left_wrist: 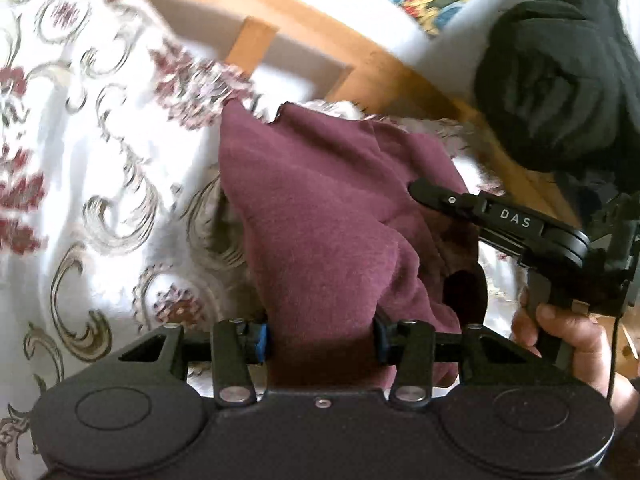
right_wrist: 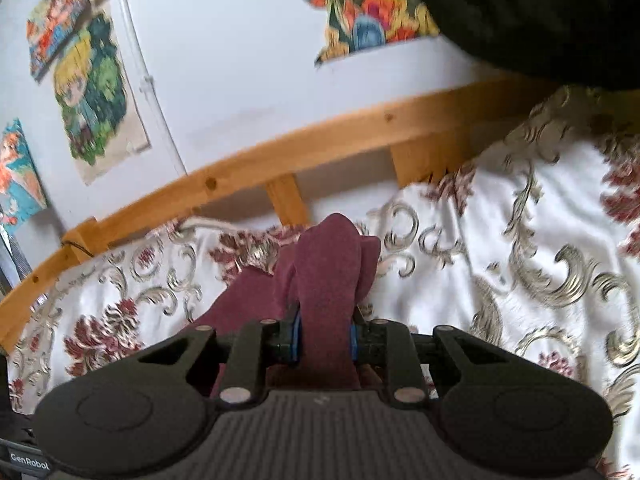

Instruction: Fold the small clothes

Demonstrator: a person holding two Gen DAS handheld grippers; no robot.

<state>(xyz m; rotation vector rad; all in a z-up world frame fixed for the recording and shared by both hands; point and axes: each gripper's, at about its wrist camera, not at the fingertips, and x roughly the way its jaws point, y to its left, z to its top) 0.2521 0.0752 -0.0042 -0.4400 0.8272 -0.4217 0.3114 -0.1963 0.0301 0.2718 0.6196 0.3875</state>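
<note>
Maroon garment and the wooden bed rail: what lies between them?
In the right wrist view, only the patterned bedspread lies between the maroon garment and the wooden bed rail; nothing else sits there.

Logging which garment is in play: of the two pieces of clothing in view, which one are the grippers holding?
The maroon garment: both the left gripper and right gripper are clamped on it. The black garment lies bunched by the wooden rail, untouched.

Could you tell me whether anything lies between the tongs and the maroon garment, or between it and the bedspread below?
Nothing visible does. The left tongs and right tongs both already pinch the maroon garment, and only bare patterned bedspread shows beneath it. The black clothing hangs off to the side.
</note>
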